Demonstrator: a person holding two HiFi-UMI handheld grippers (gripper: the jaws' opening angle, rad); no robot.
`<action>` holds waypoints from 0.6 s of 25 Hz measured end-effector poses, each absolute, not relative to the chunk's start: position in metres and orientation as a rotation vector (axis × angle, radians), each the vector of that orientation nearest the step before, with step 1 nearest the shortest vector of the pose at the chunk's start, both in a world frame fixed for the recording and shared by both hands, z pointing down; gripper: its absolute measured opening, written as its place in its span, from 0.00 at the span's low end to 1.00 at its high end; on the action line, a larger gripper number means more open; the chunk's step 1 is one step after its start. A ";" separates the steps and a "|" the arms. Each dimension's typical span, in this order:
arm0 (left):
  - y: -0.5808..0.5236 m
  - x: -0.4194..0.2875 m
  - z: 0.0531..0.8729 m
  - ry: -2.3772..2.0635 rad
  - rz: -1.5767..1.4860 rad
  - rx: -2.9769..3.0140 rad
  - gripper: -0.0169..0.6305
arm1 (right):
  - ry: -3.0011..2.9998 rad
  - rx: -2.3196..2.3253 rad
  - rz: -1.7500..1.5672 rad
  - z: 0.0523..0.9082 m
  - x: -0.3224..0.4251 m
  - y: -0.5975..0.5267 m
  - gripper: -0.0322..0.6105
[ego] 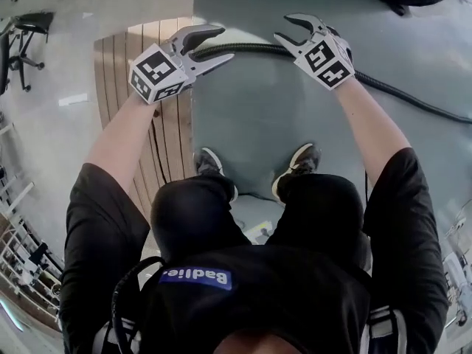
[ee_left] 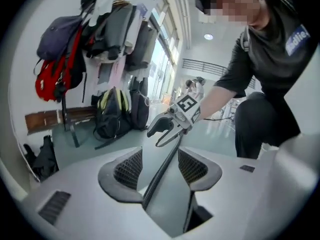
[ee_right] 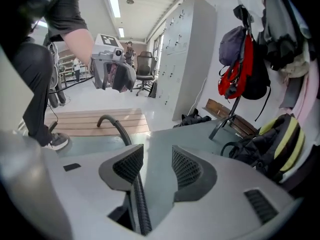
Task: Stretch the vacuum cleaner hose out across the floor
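Note:
The black ribbed vacuum hose (ego: 251, 49) runs from the left gripper's jaws to the right gripper, then trails off to the right (ego: 413, 100) over the grey-green floor. My left gripper (ego: 225, 43) has its jaws around the hose's left end. In its own view the hose (ee_left: 159, 176) lies between the pads, which stand apart from it. My right gripper (ego: 282, 28) stands open too. In its view the hose (ee_right: 139, 204) runs along the left pad (ee_right: 127, 166), the other pad is clear of it, and beyond the jaws the hose arches and droops (ee_right: 112, 121) below the left gripper (ee_right: 114, 84).
A strip of wooden flooring (ego: 158, 124) lies left of my feet (ego: 210, 161). A coat rack with bags (ee_left: 65, 59), backpacks (ee_left: 112, 114) and a bench (ee_left: 50, 119) line one wall. Tall lockers (ee_right: 190, 59) and an office chair (ee_right: 145, 64) stand further off.

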State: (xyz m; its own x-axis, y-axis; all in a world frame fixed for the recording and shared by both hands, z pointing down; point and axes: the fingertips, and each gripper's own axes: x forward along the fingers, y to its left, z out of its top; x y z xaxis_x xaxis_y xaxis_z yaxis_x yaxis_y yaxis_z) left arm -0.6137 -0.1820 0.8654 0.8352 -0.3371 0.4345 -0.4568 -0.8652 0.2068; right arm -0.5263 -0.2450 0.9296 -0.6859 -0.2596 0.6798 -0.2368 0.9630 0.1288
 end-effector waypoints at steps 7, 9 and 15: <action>-0.169 -0.637 0.694 -0.649 0.536 2.785 0.31 | -2.444 0.461 0.182 0.785 -0.534 -0.231 0.33; -0.143 -0.624 0.647 -0.645 0.517 2.766 0.29 | -2.470 0.495 0.237 0.728 -0.524 -0.213 0.33; -0.059 -0.536 0.485 -0.618 0.362 2.691 0.28 | -2.528 0.608 0.429 0.542 -0.457 -0.129 0.33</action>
